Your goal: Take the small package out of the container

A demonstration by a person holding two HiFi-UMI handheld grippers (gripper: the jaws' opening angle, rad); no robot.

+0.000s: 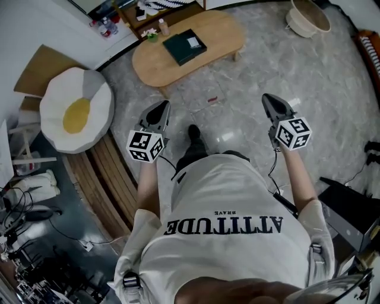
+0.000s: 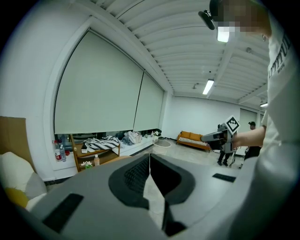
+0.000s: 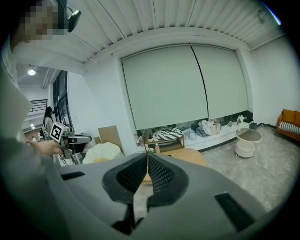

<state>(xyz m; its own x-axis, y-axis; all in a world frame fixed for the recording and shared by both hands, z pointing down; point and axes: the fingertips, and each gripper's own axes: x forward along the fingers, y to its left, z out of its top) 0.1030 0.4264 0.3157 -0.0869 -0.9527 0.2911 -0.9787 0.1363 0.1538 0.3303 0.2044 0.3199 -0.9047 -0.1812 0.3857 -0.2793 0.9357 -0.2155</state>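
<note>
A dark green flat container (image 1: 184,47) lies on the low oval wooden table (image 1: 219,27), some way in front of me; a small white patch shows on its top, and I cannot make out a package. My left gripper (image 1: 159,108) and right gripper (image 1: 270,98) are held out at waist height above the floor, well short of the table. In the left gripper view the left gripper (image 2: 150,155) has its jaws together with nothing between them. In the right gripper view the right gripper (image 3: 147,155) is likewise shut and empty, with the table (image 3: 190,154) just beyond it.
A fried-egg cushion (image 1: 77,110) and cardboard (image 1: 39,69) lie at the left by wooden slats. A small bottle (image 1: 163,27) and a plant (image 1: 151,34) stand on the table's far end. A round white side table (image 1: 307,16) is at the back right, an orange sofa (image 2: 194,139) beyond it.
</note>
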